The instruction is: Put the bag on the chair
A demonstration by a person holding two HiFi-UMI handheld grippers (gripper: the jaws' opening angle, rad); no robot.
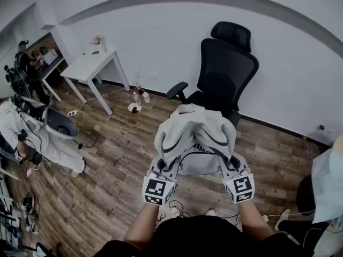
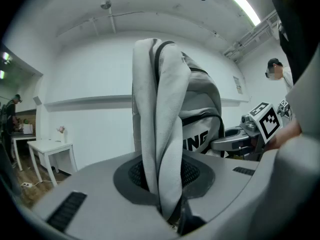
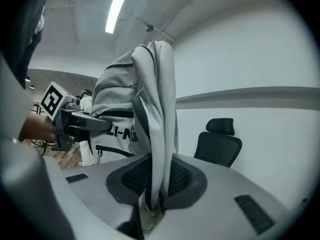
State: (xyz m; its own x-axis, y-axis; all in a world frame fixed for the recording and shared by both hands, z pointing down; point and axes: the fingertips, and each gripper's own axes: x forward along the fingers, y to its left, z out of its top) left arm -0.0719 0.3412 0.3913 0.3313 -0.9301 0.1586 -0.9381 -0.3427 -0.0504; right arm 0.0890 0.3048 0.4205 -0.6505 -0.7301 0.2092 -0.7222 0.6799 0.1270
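Note:
A light grey backpack (image 1: 195, 135) with black trim hangs in the air between both grippers, just in front of the black office chair (image 1: 222, 71). My left gripper (image 1: 159, 167) is shut on one grey shoulder strap (image 2: 160, 149). My right gripper (image 1: 231, 165) is shut on the other strap (image 3: 160, 134). In the right gripper view the chair (image 3: 217, 141) stands beyond the bag, to the right. The bag's body (image 2: 200, 114) with black lettering hangs behind the strap in the left gripper view. The chair's seat is mostly hidden by the bag in the head view.
A white table (image 1: 94, 63) stands against the wall at the left, with bottles (image 1: 138, 98) on the wood floor beside it. People sit and stand at the far left (image 1: 32, 133). Another person (image 1: 329, 186) is at the right edge. Cables lie on the floor.

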